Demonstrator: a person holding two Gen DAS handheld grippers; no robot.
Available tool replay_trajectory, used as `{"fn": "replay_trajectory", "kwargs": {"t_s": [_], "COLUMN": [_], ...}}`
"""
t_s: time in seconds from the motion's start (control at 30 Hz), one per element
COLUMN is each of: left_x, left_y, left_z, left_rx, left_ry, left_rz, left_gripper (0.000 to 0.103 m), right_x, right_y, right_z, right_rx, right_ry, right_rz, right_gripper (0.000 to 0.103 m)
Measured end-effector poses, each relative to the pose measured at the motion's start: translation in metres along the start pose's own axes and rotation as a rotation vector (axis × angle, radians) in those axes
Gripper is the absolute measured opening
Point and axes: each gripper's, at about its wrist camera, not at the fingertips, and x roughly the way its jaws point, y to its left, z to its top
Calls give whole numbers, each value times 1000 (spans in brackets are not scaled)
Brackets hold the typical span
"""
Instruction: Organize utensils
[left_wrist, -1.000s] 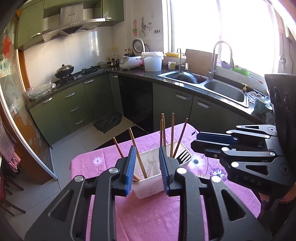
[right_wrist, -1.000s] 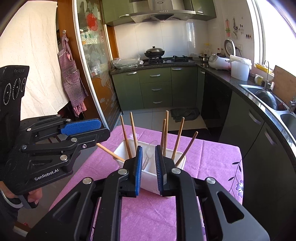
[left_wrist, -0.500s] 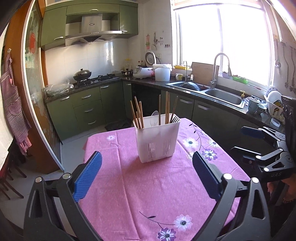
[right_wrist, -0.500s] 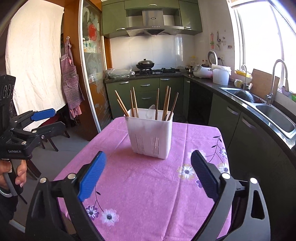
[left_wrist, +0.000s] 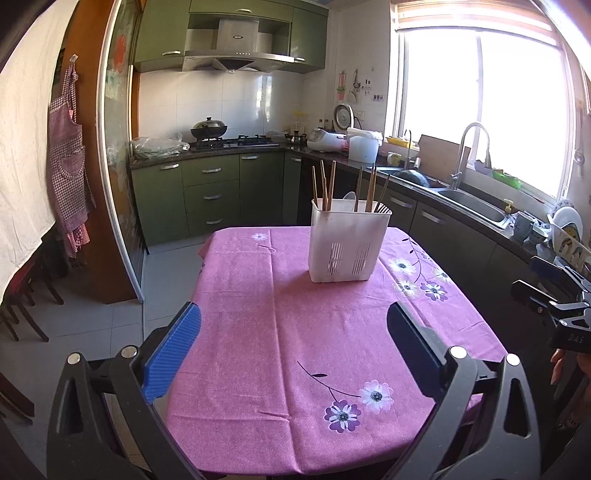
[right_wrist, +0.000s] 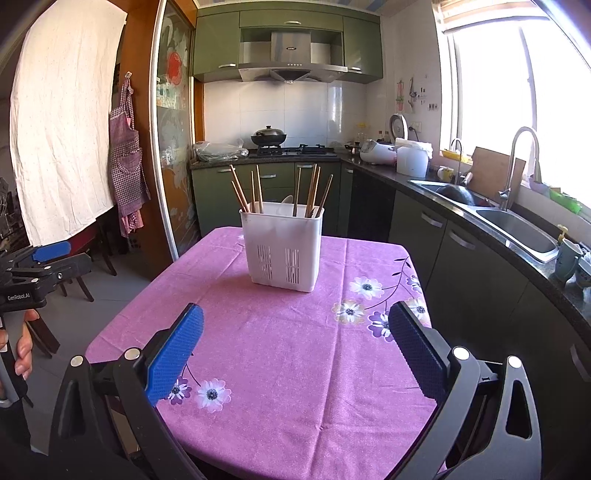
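A white slotted utensil holder (left_wrist: 349, 249) stands upright on the far half of the purple flowered tablecloth (left_wrist: 280, 332); it also shows in the right wrist view (right_wrist: 282, 251). Several wooden chopsticks (left_wrist: 325, 184) stand in it, with a pale spoon (right_wrist: 285, 206) and a dark fork (left_wrist: 384, 210). My left gripper (left_wrist: 293, 345) is open and empty, held back over the near end of the table. My right gripper (right_wrist: 295, 347) is open and empty, also well short of the holder. Each gripper appears at the edge of the other's view.
Green kitchen cabinets (left_wrist: 210, 192) and a counter with a steel sink (right_wrist: 517, 229) run behind and to the right of the table. A glass sliding door (right_wrist: 173, 166) and chairs (left_wrist: 22, 295) stand to the left. The table's near edge (left_wrist: 295, 469) is just below the grippers.
Both grippers opened from shut and pulled back from right over the holder to the near end of the table. The chopsticks stay in the holder.
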Motion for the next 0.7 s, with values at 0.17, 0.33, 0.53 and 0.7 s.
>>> {"fn": "replay_trajectory", "kwargs": {"t_s": [0.17,0.33,0.53,0.7], "left_x": [-11,-19,-27,-29], "left_y": [0,1,2,4], "left_z": [-4,-8,-9,-9], "left_rx": [0,-5,-16,-18], "left_ry": [4,2,-3,-5], "left_rz": [13,21,12,12], "left_gripper": [96,96,96,96], "right_x": [-21,-32,-35,-38], "right_y": [1,2,6,9], "right_z": [1,1,1,3], "right_rx": [-11,-12,-22,-26], "right_ry": [-37,-49,-42,-46], "right_rz": [-29,-27,-15,-4], "right_gripper": [98,98,98,98]}}
